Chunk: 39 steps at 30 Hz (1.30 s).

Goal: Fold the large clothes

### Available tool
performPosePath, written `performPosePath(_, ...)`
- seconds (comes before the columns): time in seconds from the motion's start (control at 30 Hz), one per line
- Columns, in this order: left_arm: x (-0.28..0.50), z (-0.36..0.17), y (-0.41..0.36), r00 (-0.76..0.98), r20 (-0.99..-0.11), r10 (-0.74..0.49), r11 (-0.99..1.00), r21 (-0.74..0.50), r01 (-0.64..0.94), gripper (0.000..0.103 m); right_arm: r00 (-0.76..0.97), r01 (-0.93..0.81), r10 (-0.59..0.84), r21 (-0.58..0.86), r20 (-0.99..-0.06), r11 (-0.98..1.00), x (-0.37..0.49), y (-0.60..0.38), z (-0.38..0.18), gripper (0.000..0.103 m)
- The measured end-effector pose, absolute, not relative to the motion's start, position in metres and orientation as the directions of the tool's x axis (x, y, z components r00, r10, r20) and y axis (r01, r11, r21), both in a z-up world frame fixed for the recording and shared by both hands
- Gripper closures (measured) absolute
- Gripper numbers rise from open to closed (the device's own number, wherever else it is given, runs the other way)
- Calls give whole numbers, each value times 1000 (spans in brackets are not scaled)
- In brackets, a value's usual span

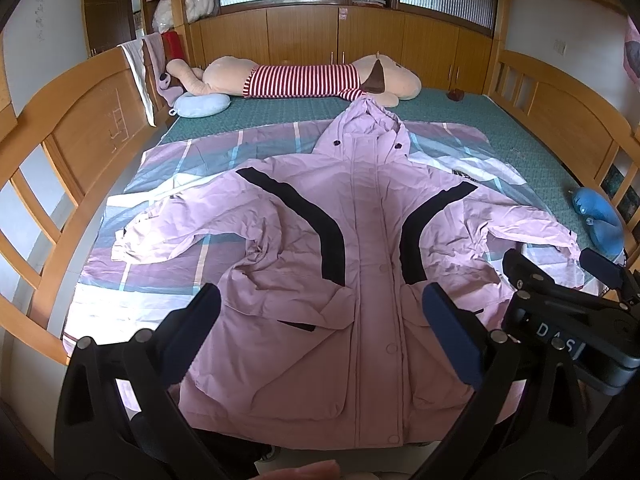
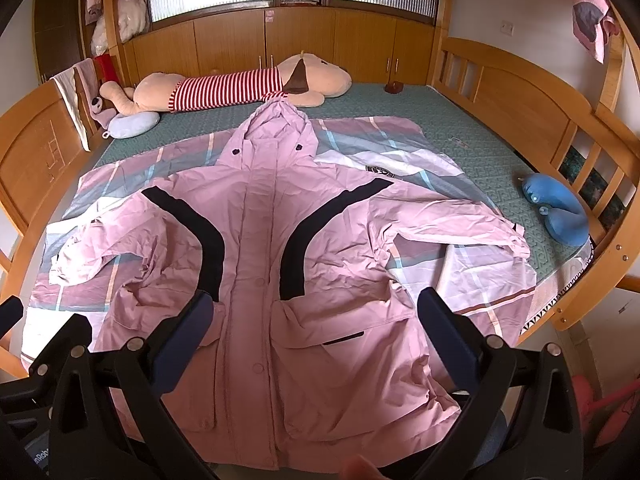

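A large pink hooded coat [image 1: 368, 216] with black curved stripes lies spread face up on the bed, hood far, hem near, both sleeves out to the sides. It shows the same way in the right wrist view [image 2: 256, 240]. My left gripper [image 1: 320, 304] is open and empty, held above the coat's lower part. My right gripper [image 2: 314, 308] is open and empty above the hem area; it also shows at the right edge of the left wrist view [image 1: 560, 268].
A plaid sheet [image 1: 192, 160] lies under the coat on the green mattress [image 1: 500, 136]. A big striped plush dog [image 1: 304, 80], a pale blue neck pillow [image 1: 202, 104] and a blue plush [image 1: 600, 216] lie around it. Wooden bed rails [image 1: 80, 136] flank both sides.
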<state>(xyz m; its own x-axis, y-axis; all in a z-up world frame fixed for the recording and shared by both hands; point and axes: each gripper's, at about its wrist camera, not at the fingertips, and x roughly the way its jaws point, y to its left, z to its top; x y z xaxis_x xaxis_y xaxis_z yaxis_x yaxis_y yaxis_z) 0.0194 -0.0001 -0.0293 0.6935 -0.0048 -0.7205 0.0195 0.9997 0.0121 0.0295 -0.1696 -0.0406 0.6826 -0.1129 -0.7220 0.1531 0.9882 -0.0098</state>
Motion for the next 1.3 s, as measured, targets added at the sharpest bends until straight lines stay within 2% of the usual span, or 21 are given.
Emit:
performPosePath(0.17, 34, -39, -1, 704, -710, 4, 1000, 14, 8, 2, 716, 143, -60, 62, -696, 988, 39, -184, -39, 1)
performPosePath(0.3, 60, -59, -2, 744, -668, 26, 999, 36, -2, 2, 827, 261, -151, 132, -541, 956, 53, -245, -27, 1)
performPosePath(0.47, 118, -94, -5, 747, -663, 35, 995, 89, 33, 2, 792, 366, -115, 315, -600, 876, 110, -356, -59, 1)
performPosePath(0.5, 132, -103, -4, 738, -674, 40, 996, 82, 22, 14, 792, 396, -109, 369, -601, 841, 119, -382, -71, 3)
performPosePath(0.53, 145, -112, -2, 722, -691, 33, 998, 67, 18, 46, 794, 435, -105, 439, -599, 786, 129, -415, -89, 9)
performPosePath(0.57, 163, -125, 0, 687, -726, 6, 999, 39, 32, 66, 784, 482, -114, 483, -611, 731, 139, -444, -108, 11)
performPosePath(0.6, 182, -139, 0, 635, -772, -27, 998, 11, 56, 80, 763, 536, -126, 512, -634, 671, 147, -473, -129, 15)
performPosePath(0.63, 195, -150, 1, 591, -805, -53, 997, -14, 70, 81, 757, 563, -126, 542, -642, 624, 154, -491, -149, 16)
performPosePath(0.67, 207, -163, 4, 557, -827, -79, 996, -49, 68, 81, 765, 573, -121, 583, -632, 575, 156, -511, -172, 16)
performPosePath(0.7, 218, -177, 8, 539, -836, -102, 995, -90, 48, 62, 769, 581, -123, 606, -627, 544, 156, -524, -188, 16)
performPosePath(0.73, 221, -186, 12, 548, -830, -98, 995, -99, 27, 24, 737, 632, -128, 611, -663, 476, 156, -543, -214, 16)
performPosePath(0.77, 222, -194, 16, 585, -808, -69, 996, -91, -8, 10, 712, 666, -76, 639, -698, 384, 157, -561, -231, 16)
performPosePath(0.8, 220, -201, 18, 623, -782, -18, 997, -63, -50, 4, 756, 626, -5, 722, -654, 294, 156, -578, -244, 16)
performPosePath(0.87, 218, -209, 17, 656, -749, 90, 994, 22, -110, 4, 729, 651, -18, 685, -684, 326, 168, -596, -250, 6)
performPosePath(0.97, 219, -209, 7, 664, -743, 81, 995, 100, -10, 2, 608, 757, -162, 505, -778, 416, 181, -612, -251, 4)
performPosePath(1.0, 218, -209, 1, 664, -741, 101, 988, 154, 22, 2, 621, 749, -167, 517, -766, 415, 180, -617, -254, 16)
performPosePath(1.03, 218, -210, -1, 666, -736, 117, 983, 182, 28, 2, 654, 729, -163, 558, -739, 398, 177, -621, -255, 58)
performPosePath(1.07, 218, -210, -5, 672, -728, 135, 978, 208, 28, 2, 670, 719, -155, 582, -726, 380, 176, -623, -253, 79)
performPosePath(1.1, 216, -211, -8, 680, -717, 153, 973, 231, 24, 2, 688, 707, -161, 602, -708, 371, 174, -621, -247, 92)
performPosePath(1.23, 220, -214, -10, 638, -753, 161, 969, 242, 42, 2, 780, 608, -271, 582, -564, 541, 173, -570, -171, 96)
performPosePath(1.3, 224, -216, -6, 593, -794, 134, 979, 199, 46, 2, 876, 454, -230, 567, -424, 687, 174, -524, -122, 96)
